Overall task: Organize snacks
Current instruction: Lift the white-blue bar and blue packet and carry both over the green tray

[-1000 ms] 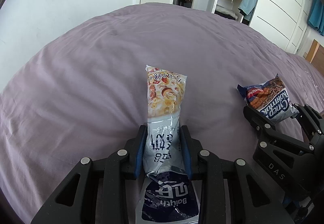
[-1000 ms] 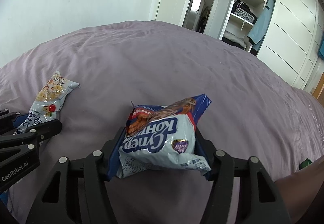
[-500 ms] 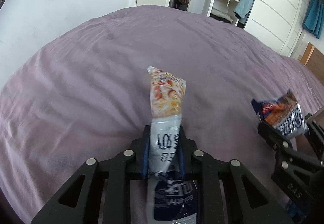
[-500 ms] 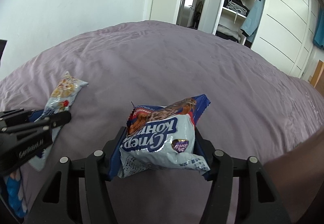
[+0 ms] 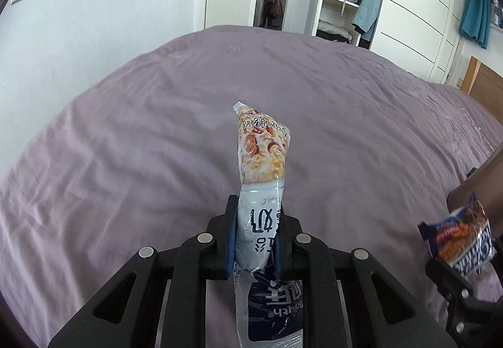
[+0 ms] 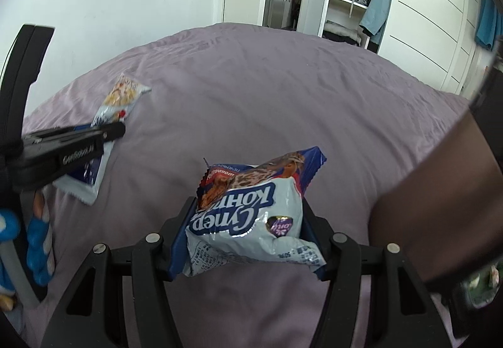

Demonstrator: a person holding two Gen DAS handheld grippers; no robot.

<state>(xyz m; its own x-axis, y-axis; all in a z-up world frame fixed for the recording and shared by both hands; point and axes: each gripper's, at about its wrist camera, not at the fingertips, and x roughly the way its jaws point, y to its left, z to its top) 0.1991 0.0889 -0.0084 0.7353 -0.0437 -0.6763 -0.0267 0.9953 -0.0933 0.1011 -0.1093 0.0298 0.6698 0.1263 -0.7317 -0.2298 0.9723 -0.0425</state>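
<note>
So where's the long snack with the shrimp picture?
The long shrimp snack packet is pinched in the left tool, held up over the purple bed. In the right wrist view it shows at the left, beside the cookie bag.

On the puffy blue and white snack bag (image 6: 248,219) in your right gripper (image 6: 246,230) you can read big blue letters upside down. They say "Супер Контик". Small print near its bottom edge is too tiny to read.

On the long snack packet (image 5: 259,190) in your left gripper (image 5: 255,236) you can read "Baiyth" upside down on the dark blue part, under big white Chinese signs.

The side of your left gripper, seen on the left, says "GenRobot.AI".
</note>
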